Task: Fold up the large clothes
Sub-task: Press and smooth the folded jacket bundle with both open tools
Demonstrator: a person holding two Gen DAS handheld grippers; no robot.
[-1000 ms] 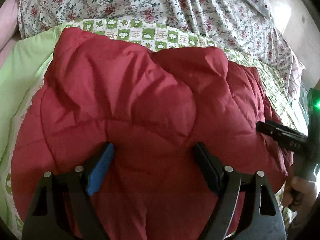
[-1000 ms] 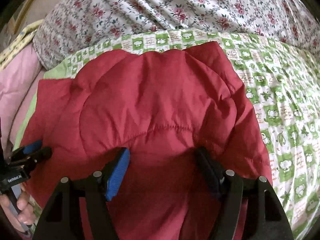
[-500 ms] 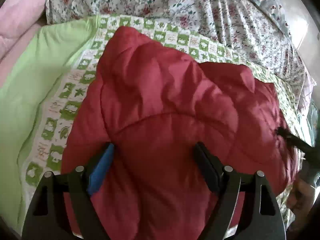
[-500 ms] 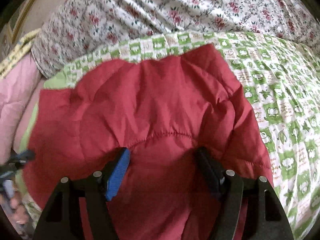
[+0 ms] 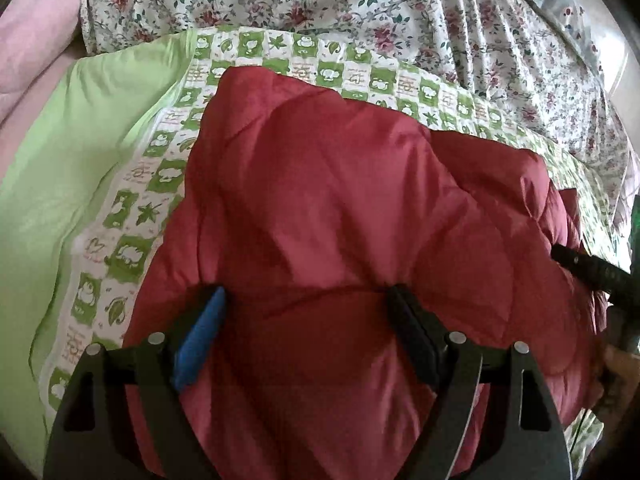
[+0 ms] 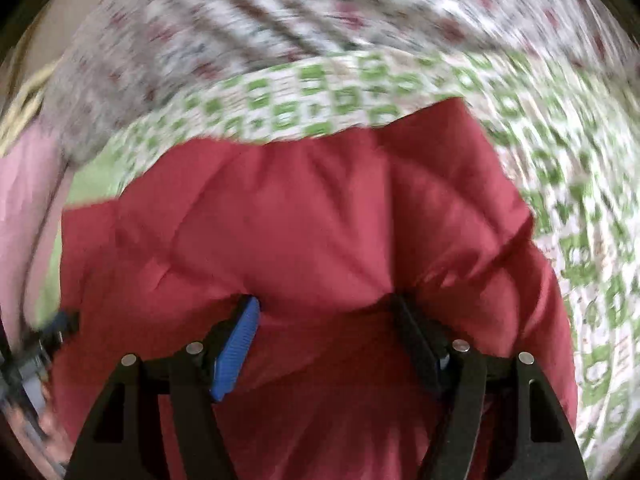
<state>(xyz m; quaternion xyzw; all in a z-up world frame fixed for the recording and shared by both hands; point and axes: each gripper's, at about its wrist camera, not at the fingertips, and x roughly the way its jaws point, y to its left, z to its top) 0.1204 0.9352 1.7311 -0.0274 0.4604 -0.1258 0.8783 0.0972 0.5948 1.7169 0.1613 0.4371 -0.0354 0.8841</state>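
The rose-printed white bedspread (image 5: 360,4) fills the top of both my views, and below it the green-and-white checked quilt with leaf and frog squares (image 5: 132,216) spreads across the bed, with a plain lime-green sheet (image 5: 60,184) at the left of the left view and a pink cover (image 5: 28,40) in its upper left corner. On the checked quilt, filling the centre and lower half of each frame, lies the large puffy dark-red quilted jacket (image 5: 340,208), bunched into thick folds. My left claw (image 5: 304,300) has its jaws spread wide with a fat wad of the red padding filling the gap and pressing against both pads, so I judge it clamped on the jacket. My right claw (image 6: 324,312) is likewise stuffed with red padding, its jaws having just drawn in a little on it; that view is smeared, so I cannot read the edges finely. In the left view the right claw's black finger pokes in at the right edge, touching the jacket's far side. The risk I see: the slippery puffy shell may slide out of one claw, because each grips a springy bundle rather than a flat hem. If one side slips, the fold lands crooked. The jacket could also drag the checked quilt beneath it into wrinkles.
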